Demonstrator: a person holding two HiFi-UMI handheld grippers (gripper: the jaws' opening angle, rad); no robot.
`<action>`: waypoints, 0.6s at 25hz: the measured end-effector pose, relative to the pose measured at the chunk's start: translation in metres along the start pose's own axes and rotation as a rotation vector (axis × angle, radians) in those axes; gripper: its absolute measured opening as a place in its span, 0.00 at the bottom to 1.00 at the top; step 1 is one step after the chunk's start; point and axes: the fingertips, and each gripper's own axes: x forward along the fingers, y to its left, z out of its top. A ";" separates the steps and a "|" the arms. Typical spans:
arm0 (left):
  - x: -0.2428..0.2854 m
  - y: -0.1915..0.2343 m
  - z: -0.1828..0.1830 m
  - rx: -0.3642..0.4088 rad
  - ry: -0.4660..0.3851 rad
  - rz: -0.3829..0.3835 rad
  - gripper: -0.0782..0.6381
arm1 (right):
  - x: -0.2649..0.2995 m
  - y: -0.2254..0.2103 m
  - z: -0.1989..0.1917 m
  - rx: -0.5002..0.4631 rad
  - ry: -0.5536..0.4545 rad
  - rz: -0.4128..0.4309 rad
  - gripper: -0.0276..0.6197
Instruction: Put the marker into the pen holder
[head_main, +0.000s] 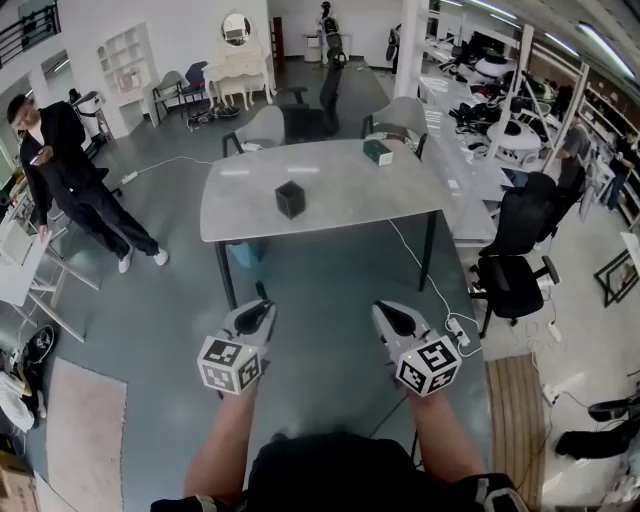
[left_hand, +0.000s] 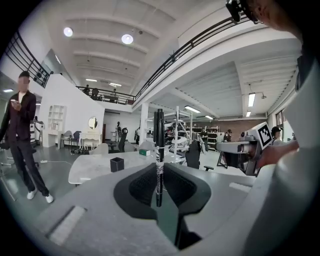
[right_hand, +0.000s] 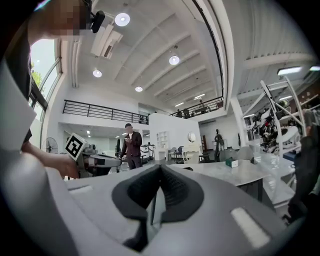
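A black marker (left_hand: 158, 150) stands upright between the pads of my left gripper (left_hand: 159, 169), which is shut on it. In the head view its tip (head_main: 261, 291) pokes out of the left gripper (head_main: 262, 304). The black square pen holder (head_main: 290, 199) stands near the middle of the grey table (head_main: 330, 210), well ahead of both grippers; it also shows in the left gripper view (left_hand: 117, 164). My right gripper (head_main: 386, 312) is held level with the left one, a short way to its right. Its jaws (right_hand: 159, 170) are shut with nothing between them.
A green box (head_main: 377, 152) lies at the table's far right edge. Office chairs (head_main: 512, 265) stand right of the table, and cables run over the floor. A person in dark clothes (head_main: 70, 170) stands at the left. A rug (head_main: 85, 440) lies at lower left.
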 end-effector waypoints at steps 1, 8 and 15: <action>0.003 -0.003 0.000 0.000 -0.001 0.005 0.18 | -0.003 -0.003 0.001 0.010 -0.006 0.006 0.05; 0.014 -0.020 -0.007 -0.019 0.017 0.026 0.18 | -0.019 -0.021 -0.007 0.072 0.013 0.028 0.05; 0.031 -0.022 -0.001 -0.079 -0.015 -0.015 0.18 | -0.007 -0.020 -0.022 0.086 0.061 0.077 0.05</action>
